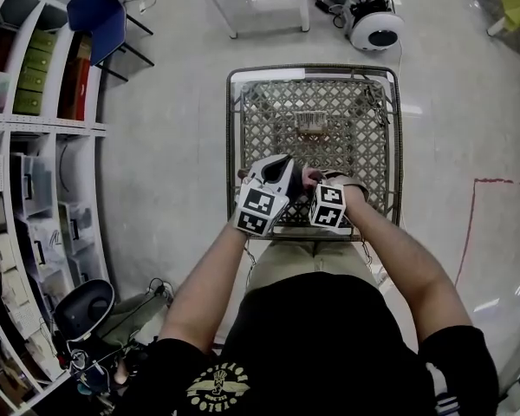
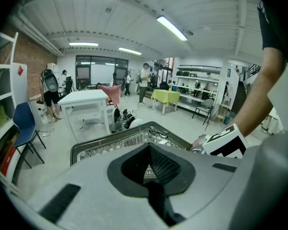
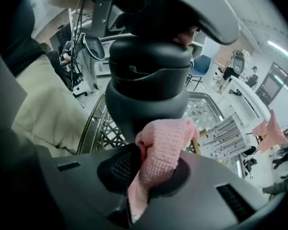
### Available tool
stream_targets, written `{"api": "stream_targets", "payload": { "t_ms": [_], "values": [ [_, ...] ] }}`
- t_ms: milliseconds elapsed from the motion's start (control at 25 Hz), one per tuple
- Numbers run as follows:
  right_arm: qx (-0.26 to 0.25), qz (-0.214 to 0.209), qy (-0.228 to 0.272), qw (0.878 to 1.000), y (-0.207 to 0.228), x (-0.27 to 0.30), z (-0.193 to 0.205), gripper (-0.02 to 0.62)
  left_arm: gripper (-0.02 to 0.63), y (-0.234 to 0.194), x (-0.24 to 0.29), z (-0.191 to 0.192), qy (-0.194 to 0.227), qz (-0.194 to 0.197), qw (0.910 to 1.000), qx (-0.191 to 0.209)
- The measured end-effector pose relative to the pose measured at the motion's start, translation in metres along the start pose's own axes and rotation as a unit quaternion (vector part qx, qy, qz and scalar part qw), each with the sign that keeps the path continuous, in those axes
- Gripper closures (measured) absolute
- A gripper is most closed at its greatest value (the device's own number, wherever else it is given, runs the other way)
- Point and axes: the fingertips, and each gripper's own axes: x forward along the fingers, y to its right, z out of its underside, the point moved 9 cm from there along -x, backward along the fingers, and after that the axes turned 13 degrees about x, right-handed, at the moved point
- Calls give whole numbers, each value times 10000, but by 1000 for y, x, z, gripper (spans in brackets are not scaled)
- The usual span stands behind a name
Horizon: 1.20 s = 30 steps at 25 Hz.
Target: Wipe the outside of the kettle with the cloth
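Right hand-held gripper (image 3: 149, 176) pinching pink cloth (image 3: 165, 147) at kettle (image 3: 149, 80); left hand-held gripper (image 2: 149, 166) closed.

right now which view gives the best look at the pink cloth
The right gripper view: the pink cloth fills the middle of the frame, pinched in the right gripper. The head view shows only a pink sliver of it. The left gripper view shows no cloth that I can make out.

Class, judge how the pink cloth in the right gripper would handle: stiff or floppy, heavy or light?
Probably floppy: the pink cloth bunches and folds where the right gripper pinches it, its free end curling over by the dark kettle. Likely light and grippy rather than slippery, given its open knitted texture.
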Motion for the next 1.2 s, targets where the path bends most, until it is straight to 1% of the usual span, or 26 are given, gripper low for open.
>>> {"api": "stream_targets", "payload": {
  "t_ms": [120,240,400,520,640,720,880,1080,1200],
  "values": [
    [-137,120,-78,9998,12,1,-5,560,611,0,0,-1,-12,30,10000,-13],
    [-290,256,-93,9992,24,-1,-13,560,611,3,0,-2,-21,4,10000,70],
    [-547,346,-151,9978,35,6,-22,560,611,4,2,1,-30,-26,9999,100],
    [-653,303,-189,9972,40,10,-29,560,611,3,1,2,-25,4,10000,68],
    [-738,187,-375,9964,34,19,-26,560,611,3,-1,3,-37,-9,10000,76],
    [-688,146,-455,9965,28,23,-20,560,611,3,-1,4,-29,-15,10000,75],
    [-322,93,-336,9989,19,22,-12,560,611,2,0,5,-61,-10,9999,81],
    [-136,39,-333,9993,8,23,-5,560,611,-1,0,2,-24,7,10000,84],
    [10,-70,-337,9994,-5,24,-1,560,611,0,0,2,-42,6,9999,103]
  ]
}}
